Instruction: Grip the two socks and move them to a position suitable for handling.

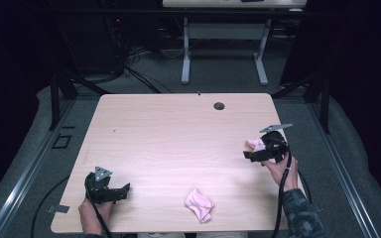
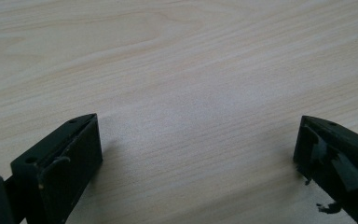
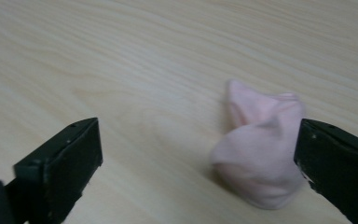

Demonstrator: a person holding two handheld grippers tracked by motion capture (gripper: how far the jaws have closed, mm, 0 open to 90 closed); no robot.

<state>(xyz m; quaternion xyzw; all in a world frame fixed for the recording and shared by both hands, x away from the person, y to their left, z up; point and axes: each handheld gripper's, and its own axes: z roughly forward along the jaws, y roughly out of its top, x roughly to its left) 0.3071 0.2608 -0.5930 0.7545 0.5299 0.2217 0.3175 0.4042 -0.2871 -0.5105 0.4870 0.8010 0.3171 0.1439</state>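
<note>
No containers on the table (image 1: pixel 178 129); just two pink cloth items and a round grommet hole (image 1: pixel 219 105) near the far edge

Right gripper (image 1: pixel 250 154) at the right edge of the table, held in a hand with a camo sleeve (image 1: pixel 302 213). Jaws spread wide in the right gripper view, nothing pinched. Small pink sock (image 3: pixel 261 154) bunched into a lump, lying on the wood just inside the right-hand jaw, touching or nearly touching it; can't tell which. Wide gap to the other jaw. In the high view same sock (image 1: pixel 255 144) mostly hidden behind the gripper body, only a pink edge visible on its far side

Left gripper (image 1: pixel 124 191) near the front left corner, resting low over the table, pointing right. Jaws spread wide in the left gripper view (image 2: pixel 196 154), bare wood grain between them, nothing held

Second pink sock (image 1: pixel 200 204) crumpled near the front edge, roughly centre, well apart from both grippers. Seen in the high view, between the two grippers but closer to the person

High view gives layout: both socks, both hands, cables trailing off the front edge, another table's legs (image 1: pixel 186 59) beyond on grey floor. Gripper views give jaw state and the sock-to-jaw contact detail that the high view hides
</note>
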